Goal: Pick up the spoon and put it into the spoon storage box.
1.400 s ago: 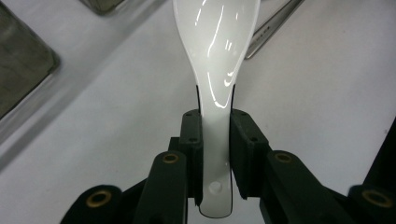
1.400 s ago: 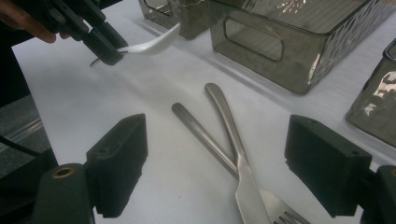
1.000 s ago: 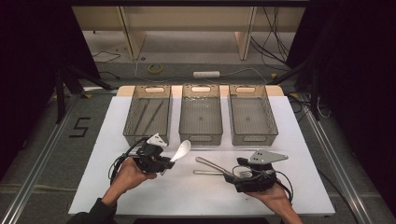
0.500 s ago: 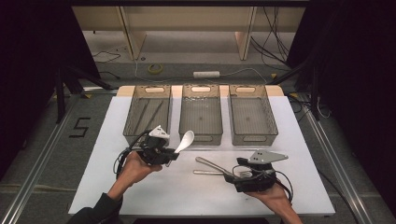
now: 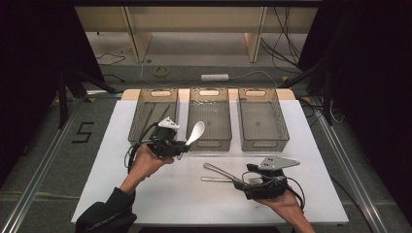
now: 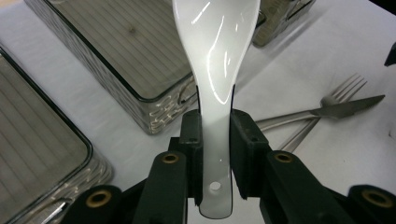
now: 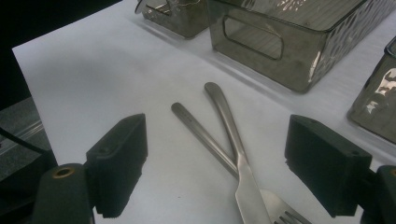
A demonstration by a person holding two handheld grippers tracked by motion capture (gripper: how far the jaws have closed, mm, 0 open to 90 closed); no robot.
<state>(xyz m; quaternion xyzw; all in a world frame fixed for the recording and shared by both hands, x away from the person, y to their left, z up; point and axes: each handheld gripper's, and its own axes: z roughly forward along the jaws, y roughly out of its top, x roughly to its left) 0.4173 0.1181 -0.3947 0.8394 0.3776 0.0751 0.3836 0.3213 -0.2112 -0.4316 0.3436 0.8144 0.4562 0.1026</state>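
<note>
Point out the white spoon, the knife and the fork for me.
white spoon (image 6: 215, 56): left gripper view, on its bowl.
knife (image 7: 246, 193): right gripper view, on its blade.
fork (image 6: 343, 89): left gripper view, on its tines.

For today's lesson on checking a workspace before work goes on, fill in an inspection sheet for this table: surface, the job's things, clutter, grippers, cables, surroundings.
Surface: white tabletop, flat, no spills seen.
Job's things: white spoon held by its handle, lifted near the middle bin; a knife lies crossed over a fork on the table; left bin holds something thin, too dim to name; right bin looks empty.
Clutter: nothing seen.
Grippers: left gripper has its fingers shut on the spoon; right gripper is open, fingers either side of the knife and fork.
Cables: one trails from each gripper; more lie on the floor beyond the table.
Surroundings: dark room, wooden frame behind, a "5" marked on the floor.
</note>
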